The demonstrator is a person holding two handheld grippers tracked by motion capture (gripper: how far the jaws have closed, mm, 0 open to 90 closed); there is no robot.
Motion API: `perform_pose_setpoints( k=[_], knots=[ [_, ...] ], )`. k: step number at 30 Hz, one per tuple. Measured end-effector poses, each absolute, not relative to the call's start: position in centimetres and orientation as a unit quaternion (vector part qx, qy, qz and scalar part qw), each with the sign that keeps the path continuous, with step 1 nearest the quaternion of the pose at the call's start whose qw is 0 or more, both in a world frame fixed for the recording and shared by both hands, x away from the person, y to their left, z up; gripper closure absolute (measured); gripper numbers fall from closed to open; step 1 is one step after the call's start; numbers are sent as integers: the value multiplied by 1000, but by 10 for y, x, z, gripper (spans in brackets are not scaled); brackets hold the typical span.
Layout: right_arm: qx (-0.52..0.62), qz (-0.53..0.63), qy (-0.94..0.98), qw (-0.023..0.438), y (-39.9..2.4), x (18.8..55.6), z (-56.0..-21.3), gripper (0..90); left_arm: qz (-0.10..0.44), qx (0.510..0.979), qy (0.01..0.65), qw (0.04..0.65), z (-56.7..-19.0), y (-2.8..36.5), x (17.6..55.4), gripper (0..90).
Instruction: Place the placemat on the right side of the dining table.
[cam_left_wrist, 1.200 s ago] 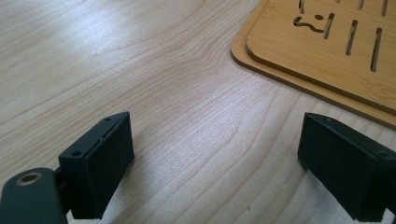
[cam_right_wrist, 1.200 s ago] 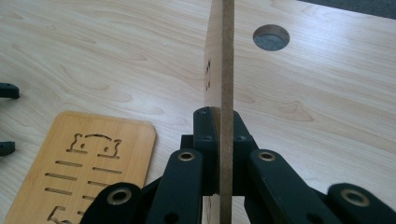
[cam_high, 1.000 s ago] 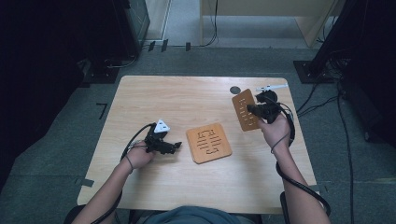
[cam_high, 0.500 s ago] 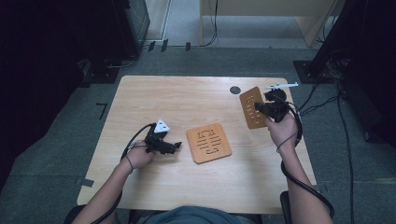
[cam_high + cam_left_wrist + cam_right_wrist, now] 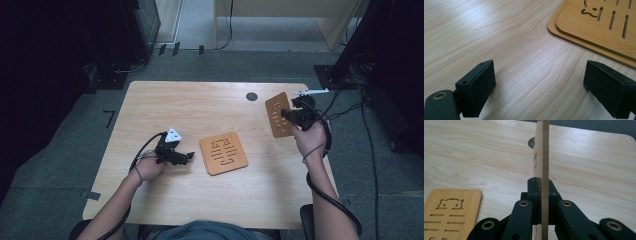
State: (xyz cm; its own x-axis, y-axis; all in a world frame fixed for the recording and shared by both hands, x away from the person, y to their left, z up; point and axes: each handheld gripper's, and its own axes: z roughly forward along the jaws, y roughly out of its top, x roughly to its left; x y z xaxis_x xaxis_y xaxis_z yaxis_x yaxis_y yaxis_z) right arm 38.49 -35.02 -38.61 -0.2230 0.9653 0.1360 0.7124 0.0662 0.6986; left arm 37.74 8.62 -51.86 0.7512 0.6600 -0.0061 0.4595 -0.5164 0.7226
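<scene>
Two slotted bamboo boards are in play. One bamboo board (image 5: 223,153) lies flat mid-table, and its corner (image 5: 596,27) shows ahead of my left gripper. My left gripper (image 5: 184,156) rests on the table just left of that board, open, with bare wood between its pads (image 5: 480,87). My right gripper (image 5: 289,114) is shut on the second bamboo board (image 5: 278,115), held up off the table near the far right edge. In the right gripper view this held board (image 5: 543,170) stands edge-on between the jaws, and the flat board (image 5: 449,215) lies at the lower left.
A round cable hole (image 5: 252,96) sits in the table (image 5: 200,110) at the far right, partly behind the held board (image 5: 532,143). A white strip (image 5: 311,92) pokes out past the right edge. Dark cabinets and cables surround the table on the floor.
My right gripper has carried the second board further right and slightly toward the far edge. The left gripper and the flat board have stayed put.
</scene>
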Motion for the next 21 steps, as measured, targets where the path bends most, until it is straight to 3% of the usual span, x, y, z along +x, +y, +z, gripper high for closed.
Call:
perform_pose_setpoints(
  k=[21],
  knots=[
    [649, 303, 674, 182, -382, 388, -397, 876, 136, 860, 325, 368, -519, 86, 377, 96]
  ],
)
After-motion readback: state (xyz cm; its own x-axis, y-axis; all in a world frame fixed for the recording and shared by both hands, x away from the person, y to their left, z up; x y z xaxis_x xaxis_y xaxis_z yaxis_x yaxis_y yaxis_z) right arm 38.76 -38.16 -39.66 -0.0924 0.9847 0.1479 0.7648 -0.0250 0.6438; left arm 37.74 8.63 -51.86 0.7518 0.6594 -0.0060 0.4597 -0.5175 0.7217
